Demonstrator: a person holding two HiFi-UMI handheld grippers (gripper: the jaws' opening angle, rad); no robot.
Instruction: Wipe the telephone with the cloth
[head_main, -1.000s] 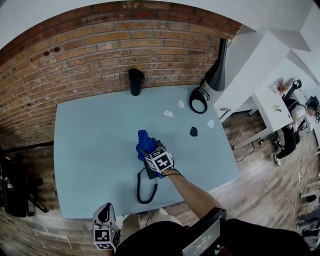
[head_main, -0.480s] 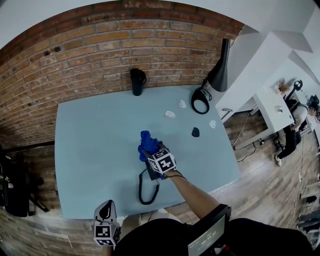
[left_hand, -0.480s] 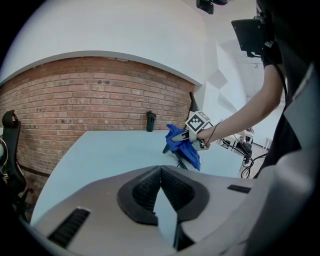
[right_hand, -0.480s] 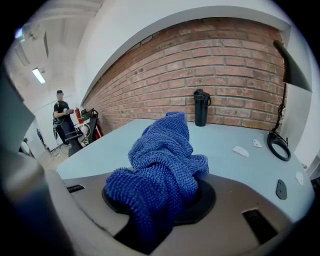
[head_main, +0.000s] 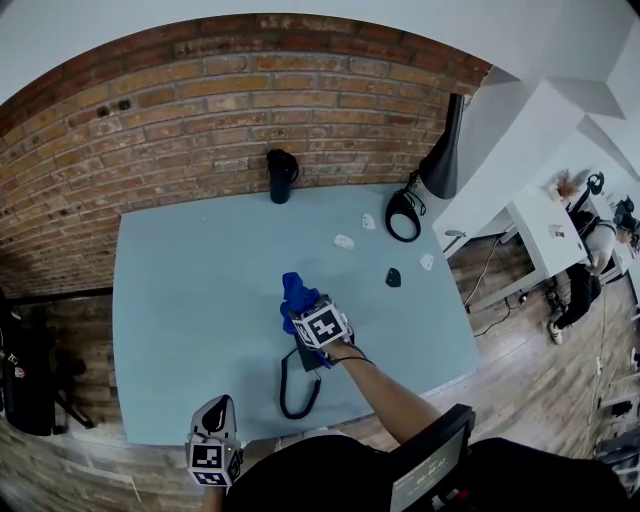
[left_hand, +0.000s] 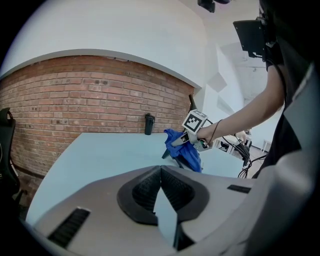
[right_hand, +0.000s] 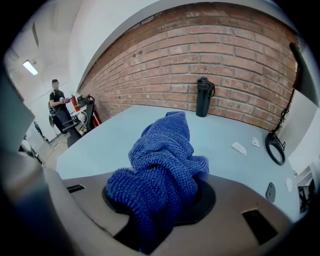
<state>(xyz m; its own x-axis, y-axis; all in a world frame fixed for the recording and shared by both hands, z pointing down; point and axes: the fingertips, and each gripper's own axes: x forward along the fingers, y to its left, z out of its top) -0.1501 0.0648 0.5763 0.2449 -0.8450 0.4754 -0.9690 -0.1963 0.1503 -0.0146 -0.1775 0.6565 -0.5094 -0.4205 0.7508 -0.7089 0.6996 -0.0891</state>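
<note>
The blue cloth (head_main: 293, 293) is bunched in my right gripper (head_main: 303, 312), which is shut on it in the middle of the light blue table (head_main: 180, 300). The cloth (right_hand: 162, 155) fills the right gripper view and hides the jaws of the right gripper (right_hand: 159, 196). The black telephone (head_main: 301, 356) lies just under this gripper, mostly hidden, and its coiled cord (head_main: 288, 392) loops toward the front edge. My left gripper (head_main: 218, 410) hangs at the table's front edge, away from the phone. In its own view the left gripper (left_hand: 160, 172) is shut with nothing in it, facing the cloth (left_hand: 186, 151).
A dark bottle (head_main: 282, 175) stands at the back by the brick wall. A black looped cable (head_main: 403, 214), small white bits (head_main: 344, 241) and a small dark object (head_main: 394, 277) lie at the back right. A black lamp (head_main: 443, 150) stands beside the table's right corner.
The head view has shifted slightly. My right gripper stays over the telephone with the cloth, moved only a little. The left gripper has stayed at the front edge.
</note>
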